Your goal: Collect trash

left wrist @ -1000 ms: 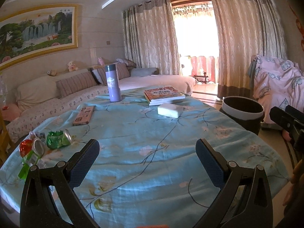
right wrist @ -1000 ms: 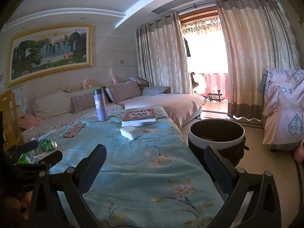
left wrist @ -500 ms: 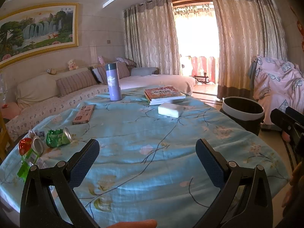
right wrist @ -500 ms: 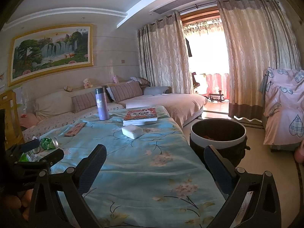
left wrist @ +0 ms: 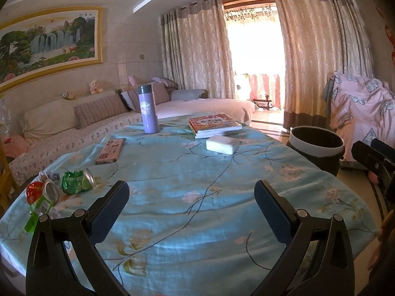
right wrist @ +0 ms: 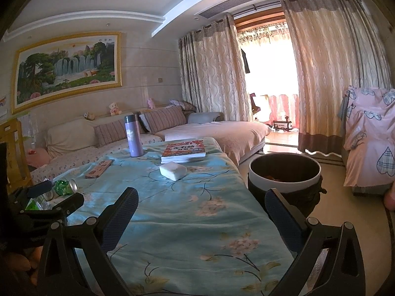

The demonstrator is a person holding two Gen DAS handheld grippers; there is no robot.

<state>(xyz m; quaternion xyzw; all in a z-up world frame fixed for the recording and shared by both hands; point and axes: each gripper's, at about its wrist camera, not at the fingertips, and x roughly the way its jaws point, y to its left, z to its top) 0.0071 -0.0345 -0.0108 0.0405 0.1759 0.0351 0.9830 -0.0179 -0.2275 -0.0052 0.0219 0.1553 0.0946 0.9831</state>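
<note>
Both the left hand-held gripper and the right hand-held gripper hang wide apart over the table with the blue flowery cloth, holding nothing. A crushed green can and a red and green wrapper lie at the table's left edge. Farther right, the round dark bin with a white rim stands on the floor beside the table.

The left claw has drifted slightly, so the crushed green can sits a little higher at lower left; nothing else moved.
</note>
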